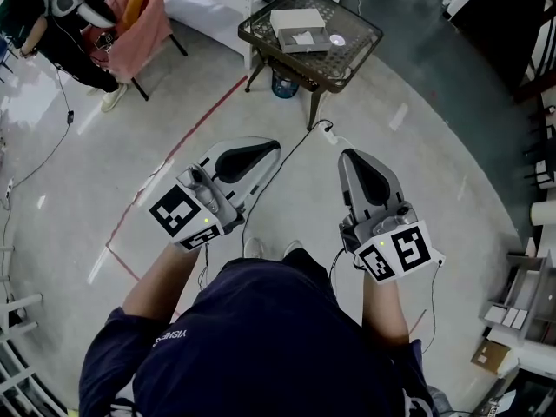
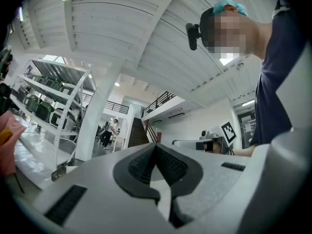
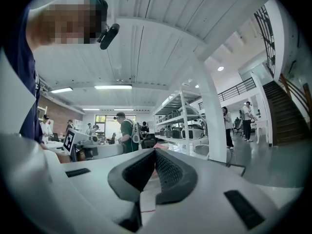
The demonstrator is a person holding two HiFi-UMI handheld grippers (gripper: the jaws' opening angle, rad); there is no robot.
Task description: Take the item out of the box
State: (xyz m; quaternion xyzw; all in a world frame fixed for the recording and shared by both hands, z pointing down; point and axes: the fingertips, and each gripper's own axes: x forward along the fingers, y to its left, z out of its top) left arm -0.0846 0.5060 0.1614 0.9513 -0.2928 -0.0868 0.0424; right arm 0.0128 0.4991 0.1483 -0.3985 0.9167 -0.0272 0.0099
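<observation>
In the head view a flat grey-white box (image 1: 295, 27) lies on a small dark mesh table (image 1: 354, 57) far ahead. Its lid looks open, and a small round thing (image 1: 337, 39) sits on the table beside it. Both grippers are held at waist height, well short of the table and pointing toward it. My left gripper (image 1: 274, 146) is shut with nothing in it, its dark pads meeting at the tip (image 2: 156, 145). My right gripper (image 1: 347, 155) is also shut and empty, pads together (image 3: 155, 150). What is inside the box is too small to tell.
A blue bin (image 1: 284, 84) stands under the table. A red tape line (image 1: 187, 137) and a white cable (image 1: 326, 131) cross the grey floor. Another person (image 1: 61, 33) sits at the far left by a pink cloth (image 1: 143, 16). Shelves and cardboard boxes (image 1: 491, 354) line the right.
</observation>
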